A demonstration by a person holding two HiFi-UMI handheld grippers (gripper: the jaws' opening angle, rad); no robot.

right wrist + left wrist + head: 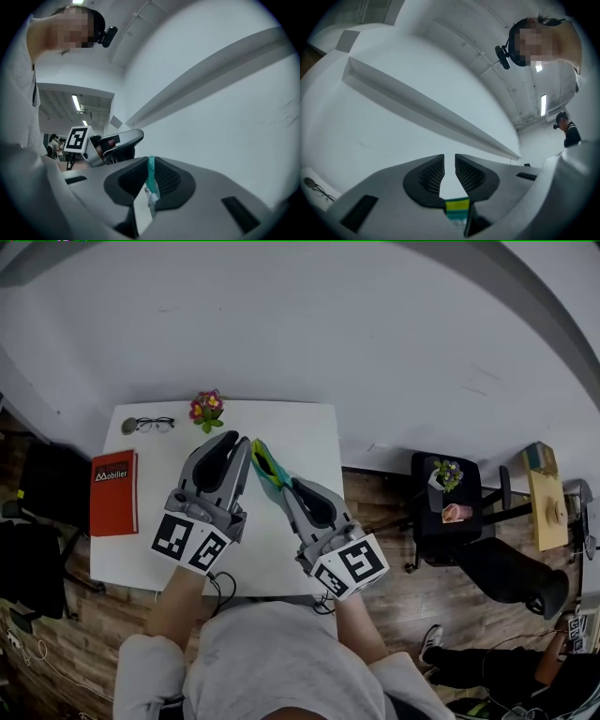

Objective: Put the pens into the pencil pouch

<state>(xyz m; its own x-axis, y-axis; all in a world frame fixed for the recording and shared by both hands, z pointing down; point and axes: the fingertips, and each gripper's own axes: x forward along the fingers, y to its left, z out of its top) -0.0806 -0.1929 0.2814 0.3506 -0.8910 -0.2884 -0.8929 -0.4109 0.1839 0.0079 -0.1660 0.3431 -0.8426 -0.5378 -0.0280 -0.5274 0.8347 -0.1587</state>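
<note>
The pencil pouch, teal with a yellow band, hangs in the air over the white table, stretched between both grippers. My left gripper holds its left end. In the left gripper view the jaws stand almost together, with a yellow and teal strip of the pouch caught low between them. My right gripper holds the right end. In the right gripper view its pads are shut on the teal zipper edge. No pens show in any view.
On the table lie a red book at the left edge, glasses at the far left corner and a small flower pot at the back edge. A black side table with a plant stands to the right.
</note>
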